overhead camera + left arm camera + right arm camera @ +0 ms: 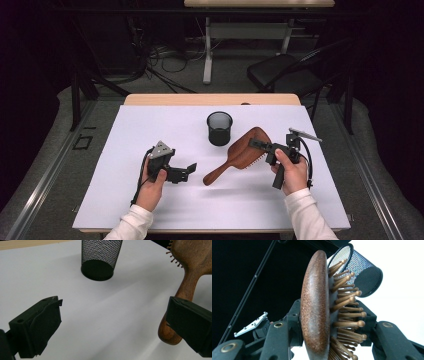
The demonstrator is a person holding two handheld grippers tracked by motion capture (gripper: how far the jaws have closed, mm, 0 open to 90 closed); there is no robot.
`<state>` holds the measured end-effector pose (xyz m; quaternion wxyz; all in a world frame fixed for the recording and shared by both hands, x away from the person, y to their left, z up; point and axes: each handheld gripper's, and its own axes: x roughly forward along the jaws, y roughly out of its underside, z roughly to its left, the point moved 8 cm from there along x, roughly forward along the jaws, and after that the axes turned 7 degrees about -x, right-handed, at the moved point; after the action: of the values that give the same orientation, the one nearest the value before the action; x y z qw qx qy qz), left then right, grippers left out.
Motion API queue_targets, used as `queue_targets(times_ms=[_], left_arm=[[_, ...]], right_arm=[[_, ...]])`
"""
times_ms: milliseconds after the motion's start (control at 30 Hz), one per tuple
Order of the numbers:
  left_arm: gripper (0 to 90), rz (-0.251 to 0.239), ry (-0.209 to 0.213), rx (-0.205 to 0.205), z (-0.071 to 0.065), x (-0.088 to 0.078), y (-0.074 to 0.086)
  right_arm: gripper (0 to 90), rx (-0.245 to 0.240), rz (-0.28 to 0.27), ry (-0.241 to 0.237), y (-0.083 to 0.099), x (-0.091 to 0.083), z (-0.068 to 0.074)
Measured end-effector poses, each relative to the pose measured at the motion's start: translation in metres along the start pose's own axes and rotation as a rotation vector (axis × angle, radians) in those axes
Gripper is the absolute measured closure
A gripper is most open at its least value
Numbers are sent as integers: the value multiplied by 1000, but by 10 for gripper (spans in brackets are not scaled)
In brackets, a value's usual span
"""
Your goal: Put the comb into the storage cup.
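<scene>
A brown wooden hairbrush [240, 155] hangs tilted just above the white table cover [150, 125], with its handle pointing to the near left. My right gripper [260, 145] is shut on the brush's head; in the right gripper view the jaws clamp the rounded back and the bristle side of the hairbrush [315, 312]. My left gripper [185, 171] is open with nothing between its jaws, a little left of the handle's end. In the left gripper view the handle of the hairbrush [190, 282] sits just beyond the right jaw. A black mesh cup [219, 128] stands upright behind the brush.
The mesh cup [101, 257] stands ahead of my left gripper [113, 322] on bare white cover. The table's wooden far edge [210, 99] borders a floor with cables, a black chair [285, 70] and another table's legs [207, 50].
</scene>
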<state>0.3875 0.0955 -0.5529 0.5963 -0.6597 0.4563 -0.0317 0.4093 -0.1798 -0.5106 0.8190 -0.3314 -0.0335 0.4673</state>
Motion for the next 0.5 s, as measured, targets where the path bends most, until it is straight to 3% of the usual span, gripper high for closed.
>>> queue_targets(times_ms=[500], left_arm=[[7,4,-20,-17,13,-5,0]], right_arm=[[505,-3,-25,25,-13,-2,0]])
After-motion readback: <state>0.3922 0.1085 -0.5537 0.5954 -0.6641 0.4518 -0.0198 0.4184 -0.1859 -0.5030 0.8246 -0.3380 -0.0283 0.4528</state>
